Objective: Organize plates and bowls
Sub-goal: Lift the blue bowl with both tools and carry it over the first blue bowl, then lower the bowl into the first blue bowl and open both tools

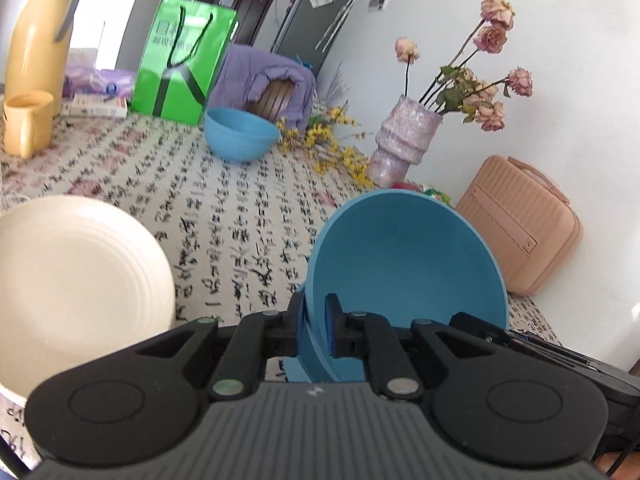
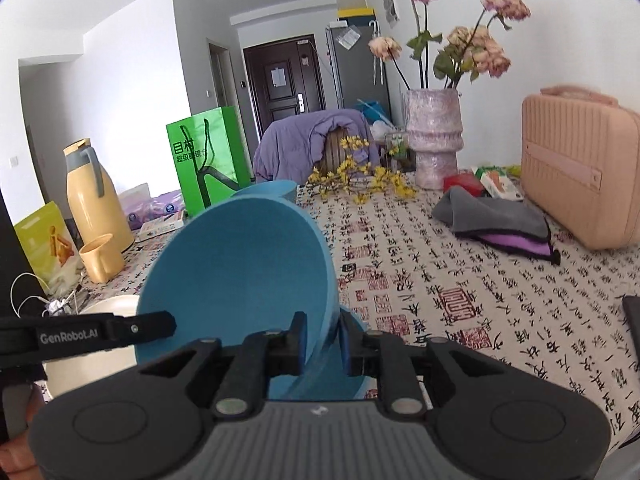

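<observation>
Bowl of matte blue plastic, deep and round, tipped up on edge so its hollow faces the left wrist camera; held above the counter toward its right side. The left gripper is clamped on the near rim, one finger inside the wall and one outside, jaws nearly together. In the right wrist view a blue bowl is tilted likewise, and the right gripper is pinched on its lower rim; whether this is the same bowl as the left one holds cannot be told from these views. A second blue bowl stands upright near the far edge of the counter, just in front of a green paper bag. A cream ribbed plate lies at the near left corner.

The counter carries a cloth printed with black calligraphy and red seals. Along its left edge stand a yellow jug and a yellow cup. Toward the right edge stand a pink vase of dried roses and a peach case, with yellow blossom sprigs lying between bowl and vase. A grey cloth lies near the case.
</observation>
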`<state>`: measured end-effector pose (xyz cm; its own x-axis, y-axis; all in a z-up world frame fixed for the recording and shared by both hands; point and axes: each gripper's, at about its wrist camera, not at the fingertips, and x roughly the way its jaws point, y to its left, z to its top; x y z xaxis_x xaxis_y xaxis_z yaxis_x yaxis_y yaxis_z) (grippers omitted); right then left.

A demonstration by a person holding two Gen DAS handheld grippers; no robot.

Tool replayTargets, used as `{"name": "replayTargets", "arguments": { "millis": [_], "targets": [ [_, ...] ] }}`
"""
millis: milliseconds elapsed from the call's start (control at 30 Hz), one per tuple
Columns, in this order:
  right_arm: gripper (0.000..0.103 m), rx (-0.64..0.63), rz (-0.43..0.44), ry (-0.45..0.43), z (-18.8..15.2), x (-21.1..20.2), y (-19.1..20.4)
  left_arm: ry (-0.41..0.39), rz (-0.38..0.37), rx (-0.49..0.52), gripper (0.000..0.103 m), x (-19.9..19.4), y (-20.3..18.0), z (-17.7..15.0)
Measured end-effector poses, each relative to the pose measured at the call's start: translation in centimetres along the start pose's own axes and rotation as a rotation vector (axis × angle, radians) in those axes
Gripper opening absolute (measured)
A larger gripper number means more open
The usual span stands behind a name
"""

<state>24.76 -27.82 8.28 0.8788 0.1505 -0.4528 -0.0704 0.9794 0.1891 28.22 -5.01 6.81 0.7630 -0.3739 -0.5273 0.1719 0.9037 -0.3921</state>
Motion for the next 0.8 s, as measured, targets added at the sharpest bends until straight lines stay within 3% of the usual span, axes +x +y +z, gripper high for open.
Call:
{"name": "replayTargets", "arguments": {
  "millis": [200, 333, 800],
  "targets": [
    [0.022, 0.016, 0.004, 0.021, -0.6, 0.6, -0.8, 0.024, -0.001, 0.002, 0.01, 0.4, -0.1, -0.3],
    [0.034, 0.02, 0.021, 0.037, -0.8, 1.1, -0.9, 0.03, -0.019, -0.012, 0.013, 0.5, 0.1, -0.2],
    [0.039, -0.074, -0.022, 0.038, -1.4, 1.4, 0.2, 0.04, -0.018, -0.001, 0.018, 0.3, 0.5, -0.8]
  ]
}}
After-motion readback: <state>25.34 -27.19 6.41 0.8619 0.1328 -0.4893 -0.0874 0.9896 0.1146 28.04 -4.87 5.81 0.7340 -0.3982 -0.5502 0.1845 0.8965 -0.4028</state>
